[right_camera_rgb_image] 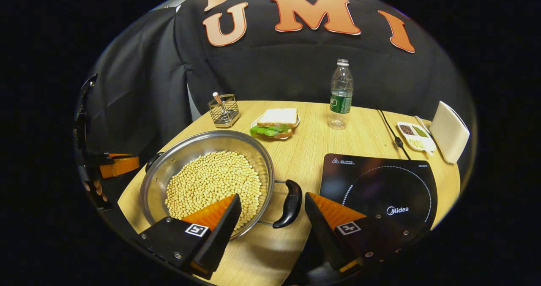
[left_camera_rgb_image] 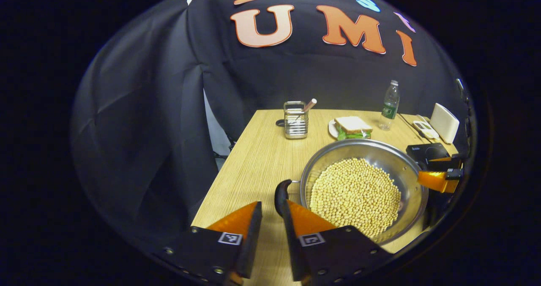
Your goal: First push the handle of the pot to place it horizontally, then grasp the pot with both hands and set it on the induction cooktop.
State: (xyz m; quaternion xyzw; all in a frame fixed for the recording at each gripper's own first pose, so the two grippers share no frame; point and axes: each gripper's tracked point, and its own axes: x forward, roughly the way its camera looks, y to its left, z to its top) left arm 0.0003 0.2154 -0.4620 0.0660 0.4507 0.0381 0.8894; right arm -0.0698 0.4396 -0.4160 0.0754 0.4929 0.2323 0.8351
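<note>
A steel pot (left_camera_rgb_image: 364, 144) full of soybeans (left_camera_rgb_image: 355, 193) stands on the wooden table (left_camera_rgb_image: 262, 159). Its near black handle (left_camera_rgb_image: 280, 194) lies just ahead of my left gripper (left_camera_rgb_image: 272, 202), by the right fingertip; the fingers stand narrowly open, the left one apart from it. In the right gripper view the pot (right_camera_rgb_image: 211, 134) sits at the left, and its other black handle (right_camera_rgb_image: 289, 203) lies between the wide-open fingers of my right gripper (right_camera_rgb_image: 272, 196). That gripper's left finger reaches over the pot's rim. The black induction cooktop (right_camera_rgb_image: 380, 189) lies just right of the pot, also seen as the cooktop (left_camera_rgb_image: 427, 151).
At the back of the table stand a wire utensil holder (right_camera_rgb_image: 223, 110), a sandwich on a plate (right_camera_rgb_image: 275, 123) and a water bottle (right_camera_rgb_image: 340, 96). A cable (right_camera_rgb_image: 391, 132), a small white tray of grains (right_camera_rgb_image: 414, 134) and a white box (right_camera_rgb_image: 450, 138) are at the right.
</note>
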